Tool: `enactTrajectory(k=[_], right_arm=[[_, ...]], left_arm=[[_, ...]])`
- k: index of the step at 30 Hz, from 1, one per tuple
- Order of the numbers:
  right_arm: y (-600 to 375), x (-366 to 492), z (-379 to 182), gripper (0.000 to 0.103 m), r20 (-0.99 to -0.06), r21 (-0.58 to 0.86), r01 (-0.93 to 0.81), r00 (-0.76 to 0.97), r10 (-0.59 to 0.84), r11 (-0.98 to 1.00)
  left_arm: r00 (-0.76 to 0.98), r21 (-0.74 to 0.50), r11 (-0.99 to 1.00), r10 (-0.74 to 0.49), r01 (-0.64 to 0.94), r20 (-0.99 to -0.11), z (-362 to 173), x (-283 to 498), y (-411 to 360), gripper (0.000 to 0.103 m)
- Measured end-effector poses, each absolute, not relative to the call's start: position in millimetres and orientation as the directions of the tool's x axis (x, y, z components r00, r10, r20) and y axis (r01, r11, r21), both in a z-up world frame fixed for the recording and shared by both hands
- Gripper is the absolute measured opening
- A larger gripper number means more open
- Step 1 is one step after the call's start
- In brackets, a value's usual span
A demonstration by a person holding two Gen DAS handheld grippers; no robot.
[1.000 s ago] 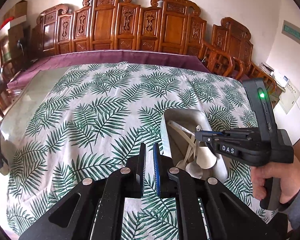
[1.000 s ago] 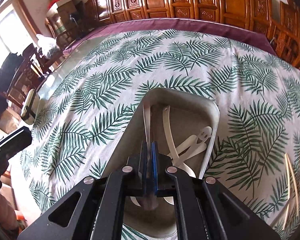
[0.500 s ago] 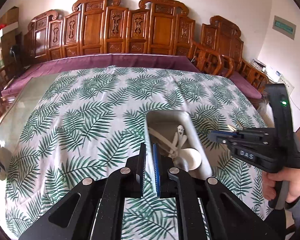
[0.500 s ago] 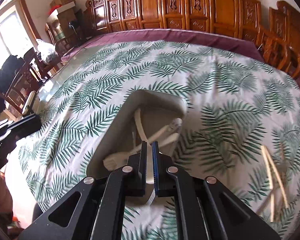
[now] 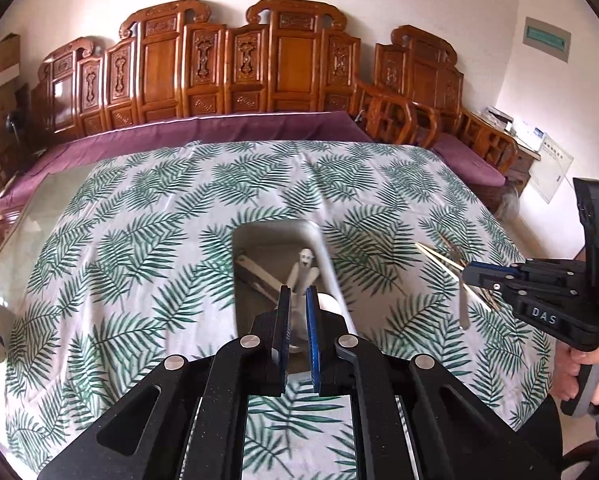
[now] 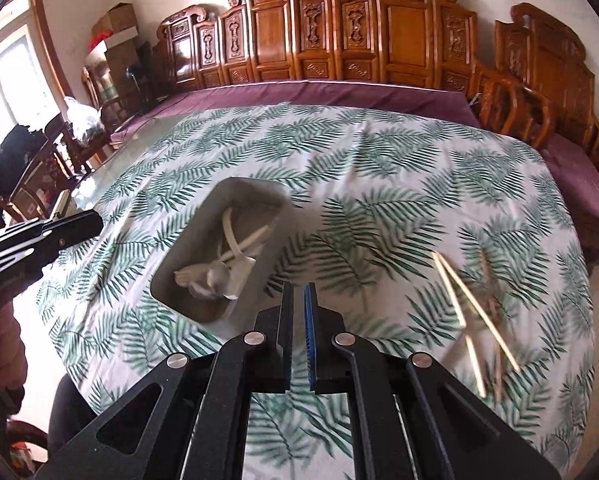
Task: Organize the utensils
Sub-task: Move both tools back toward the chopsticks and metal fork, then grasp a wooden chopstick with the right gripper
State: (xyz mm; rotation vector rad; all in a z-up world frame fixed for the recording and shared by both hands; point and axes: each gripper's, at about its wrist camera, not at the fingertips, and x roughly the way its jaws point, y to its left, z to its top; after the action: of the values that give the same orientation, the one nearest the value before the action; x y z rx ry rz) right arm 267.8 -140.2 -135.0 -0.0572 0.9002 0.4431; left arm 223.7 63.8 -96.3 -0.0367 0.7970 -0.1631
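A grey metal tray (image 5: pixel 275 226) sits mid-table on the palm-leaf cloth and holds several white plastic utensils (image 5: pixel 305 264). My left gripper (image 5: pixel 298 292) hovers over the tray's near end, shut, with nothing between its fingers. To the tray's right lie loose wooden chopsticks (image 5: pixel 439 257) beside a grey metal handle (image 5: pixel 463 312). My right gripper (image 5: pixel 469 270), held in a hand (image 5: pixel 595 364), hangs just above them. In the right wrist view the right gripper (image 6: pixel 298 288) is shut and empty. It sits between the tray (image 6: pixel 251 184) and the blurred chopsticks (image 6: pixel 449 290). The left gripper (image 6: pixel 95 222) shows at far left.
Carved wooden chairs (image 5: pixel 235 64) line the wall behind a purple cloth (image 5: pixel 219 128). Bare glass tabletop (image 5: pixel 39 208) shows at the left, with a small device (image 6: pixel 61 204) on its edge. Boxes and dark furniture (image 6: pixel 115 40) crowd the left corner by a window.
My right gripper has swung right, off the tray and over to the chopsticks. The left gripper has shifted so that the tray now lies straight ahead of it. Both stay shut.
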Motion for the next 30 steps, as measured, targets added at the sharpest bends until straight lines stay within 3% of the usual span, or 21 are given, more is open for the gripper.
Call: enactTrajectory(k=[3,6,11,16,19,22,30], right_arm=[[-160,260,-136,0.007,-0.767,0.126,-0.377,0.55,0.331,0.918],[-188,254,-141,0.007,-0.766,0.136,-0.355,0.554,0.326,0.925],[-217,250,-155,0.007,-0.783,0.122,-0.321,0.551,0.29,0.939],[-241,253,-168,0.007,-0.798,0.117,-0.292,0.541,0.265,0.949],[-257,257,-177,0.014,-0.808,0.119,-0.273,0.532,0.253,0.955],[-273,264,-189,0.014,-0.825,0.111,-0.254,0.515,0.232,0.961],[-310,285,-224,0.015,-0.865,0.078,-0.215,0.472,0.173,0.974]], left_arm=[[0.68,-0.097,0.984,-0.172,0.147,-0.713,-97,224,49,0.007],[0.675,-0.1,0.981,-0.186,0.164,-0.714,-100,224,35,0.023],[0.657,-0.1,0.976,-0.203,0.192,-0.726,-107,229,12,0.027],[0.635,-0.103,0.97,-0.223,0.22,-0.74,-117,239,-13,0.04],[0.626,-0.106,0.966,-0.234,0.235,-0.744,-123,245,-26,0.052],[0.613,-0.112,0.963,-0.243,0.245,-0.752,-130,253,-38,0.058],[0.561,-0.125,0.953,-0.265,0.274,-0.785,-157,273,-69,0.061]])
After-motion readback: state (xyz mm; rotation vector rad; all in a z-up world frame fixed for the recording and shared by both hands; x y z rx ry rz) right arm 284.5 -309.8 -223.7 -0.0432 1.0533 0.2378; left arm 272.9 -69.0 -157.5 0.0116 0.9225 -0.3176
